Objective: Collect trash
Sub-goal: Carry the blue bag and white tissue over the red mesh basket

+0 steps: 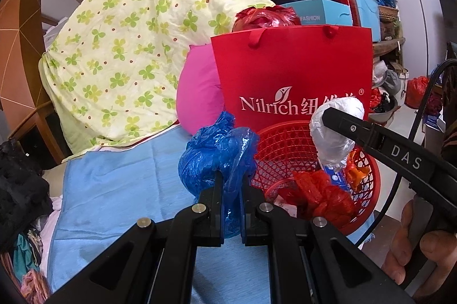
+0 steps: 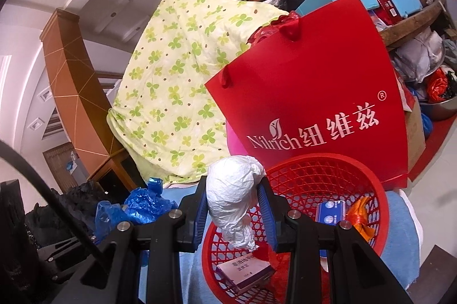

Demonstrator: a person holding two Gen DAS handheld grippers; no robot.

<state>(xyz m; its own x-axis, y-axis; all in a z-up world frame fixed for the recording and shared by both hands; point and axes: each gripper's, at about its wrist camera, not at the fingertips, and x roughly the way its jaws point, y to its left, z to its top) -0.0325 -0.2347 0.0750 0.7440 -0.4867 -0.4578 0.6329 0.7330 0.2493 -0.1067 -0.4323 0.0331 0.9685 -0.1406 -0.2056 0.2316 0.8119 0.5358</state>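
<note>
Gripping a crumpled blue plastic bag (image 1: 217, 155), your left tool (image 1: 231, 187) is clamped tight on it, just left of the red basket (image 2: 368, 178). Right tool (image 2: 232, 207) is pinched on a white plastic wad (image 2: 231, 198), held over the basket rim. Basket contents partly hidden behind tool arms; small boxes' print unreadable.

Crumpled blue bag (image 1: 211, 158), white bag (image 2: 231, 198)

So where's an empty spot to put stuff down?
Bare blue cloth lies left of the blue bag, out to the clover quilt. The red basket holds boxes and wrappers, with mesh showing at its back. Behind it the red paper bag blocks the way.
</note>
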